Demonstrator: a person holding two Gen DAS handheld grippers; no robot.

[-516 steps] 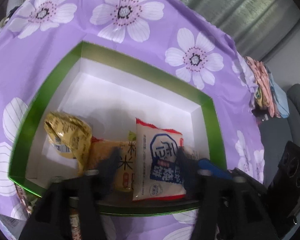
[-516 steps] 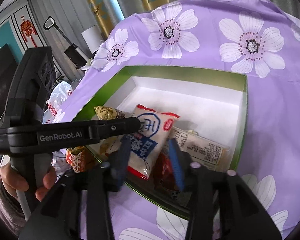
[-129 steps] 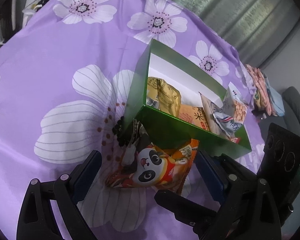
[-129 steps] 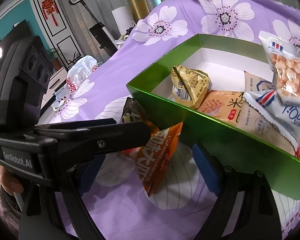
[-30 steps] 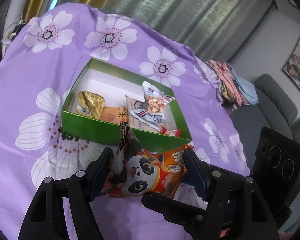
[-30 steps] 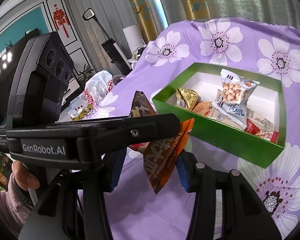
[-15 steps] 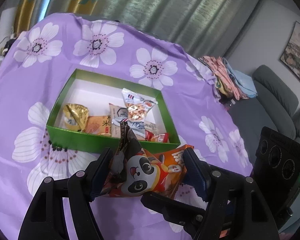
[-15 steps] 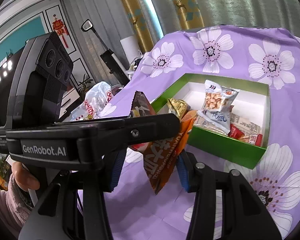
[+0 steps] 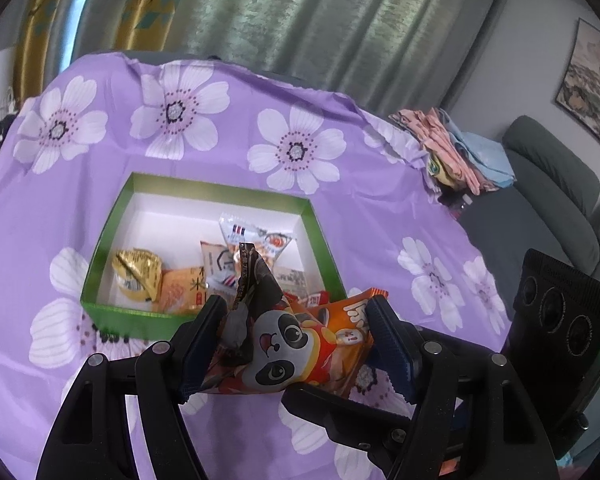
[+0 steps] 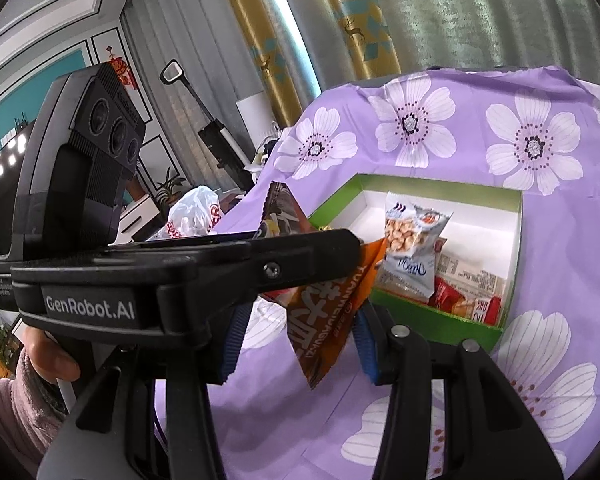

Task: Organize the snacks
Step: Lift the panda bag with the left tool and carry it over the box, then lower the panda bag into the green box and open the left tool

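Left gripper (image 9: 296,340) is clamped on the crinkly orange foil snack bag w/ the panda face (image 9: 284,344), held in the air just short of the green-walled, white-floored cardboard box (image 9: 112,220) on the purple flower-print cloth (image 9: 220,148). Right gripper (image 10: 300,344) straddles the same bag, pads looking close but grip can't be told. Box already has a gold foil pack (image 9: 136,276) & a clear peanut pack (image 9: 256,240). Best: carry fwd over the near wall, aim for the bare white floor at the back, lower before letting go so it doesn't snag the rim
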